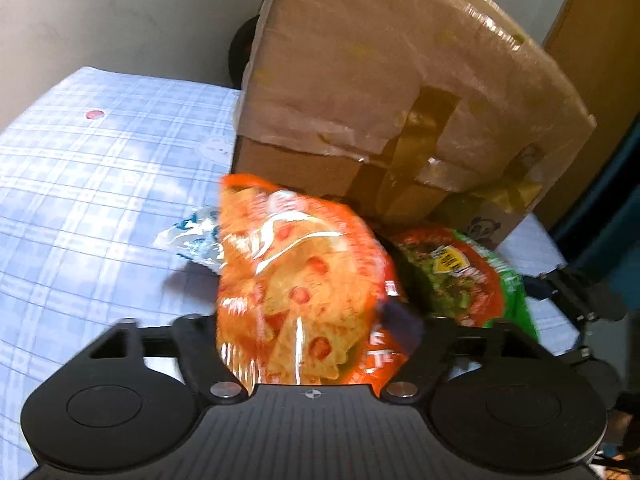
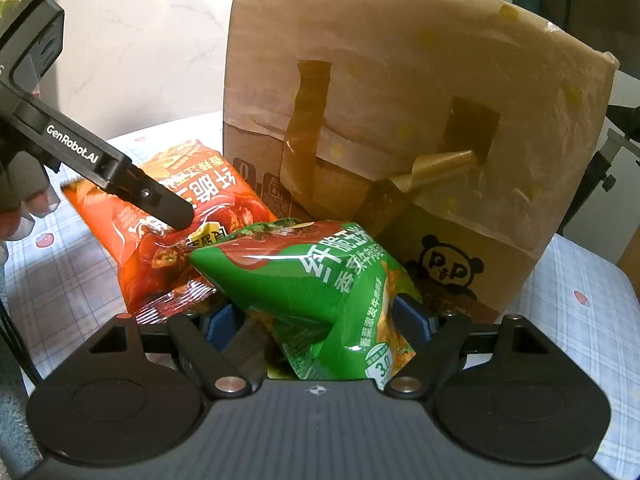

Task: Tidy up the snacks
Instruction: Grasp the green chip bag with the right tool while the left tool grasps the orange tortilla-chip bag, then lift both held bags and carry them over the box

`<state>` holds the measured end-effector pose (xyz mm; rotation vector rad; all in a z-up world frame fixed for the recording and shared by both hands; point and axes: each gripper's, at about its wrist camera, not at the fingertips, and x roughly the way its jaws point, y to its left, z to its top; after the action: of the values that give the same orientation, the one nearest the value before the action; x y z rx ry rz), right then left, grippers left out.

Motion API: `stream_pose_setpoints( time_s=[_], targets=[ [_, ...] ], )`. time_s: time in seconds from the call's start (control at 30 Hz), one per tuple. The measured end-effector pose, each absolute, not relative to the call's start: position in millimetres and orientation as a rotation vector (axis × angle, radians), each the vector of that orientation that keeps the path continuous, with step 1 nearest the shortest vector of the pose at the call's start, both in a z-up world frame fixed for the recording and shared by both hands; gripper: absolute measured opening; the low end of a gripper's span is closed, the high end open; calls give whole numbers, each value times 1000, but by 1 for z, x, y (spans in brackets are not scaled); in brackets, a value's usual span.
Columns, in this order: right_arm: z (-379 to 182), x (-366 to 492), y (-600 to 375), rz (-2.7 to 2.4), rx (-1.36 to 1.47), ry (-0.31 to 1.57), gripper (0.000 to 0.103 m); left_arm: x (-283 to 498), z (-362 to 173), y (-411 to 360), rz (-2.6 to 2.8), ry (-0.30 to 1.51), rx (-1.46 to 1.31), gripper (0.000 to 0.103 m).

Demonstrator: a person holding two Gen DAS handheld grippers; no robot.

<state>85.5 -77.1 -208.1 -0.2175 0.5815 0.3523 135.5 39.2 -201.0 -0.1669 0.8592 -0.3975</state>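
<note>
Left wrist view: left gripper (image 1: 320,320) pinches the orange bag (image 1: 296,280) at centre; open cloth (image 1: 88,200) lies left. Right gripper (image 2: 320,328) clamps the green bag (image 2: 320,288) against the box (image 2: 400,120) edge.

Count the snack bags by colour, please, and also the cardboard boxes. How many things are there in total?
Orange snack bags: 1, orange bag
Green snack bags: 1, green bag
Blue-and-white bags: 1, blue-and-white bag, mostly hidden behind the orange one
Cardboard boxes: 1, cardboard box
Total: 4
</note>
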Motion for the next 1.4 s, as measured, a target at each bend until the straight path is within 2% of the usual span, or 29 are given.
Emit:
stream_pose_setpoints(
  time_s=[0.07,0.13,0.8,1.4],
  targets=[
    [-208,85,-77,350,-213,582,82,132,-197,39,-394,835,-155,61],
    [-208,85,-77,349,-209,581,82,128,-195,39,-398,818,-147,58],
    [-194,77,-90,358,-109,559,77,104,-161,59,-377,725,-177,57],
    [-128,34,-131,383,76,415,74,75,-94,62,-399,569,-165,58]
  ],
)
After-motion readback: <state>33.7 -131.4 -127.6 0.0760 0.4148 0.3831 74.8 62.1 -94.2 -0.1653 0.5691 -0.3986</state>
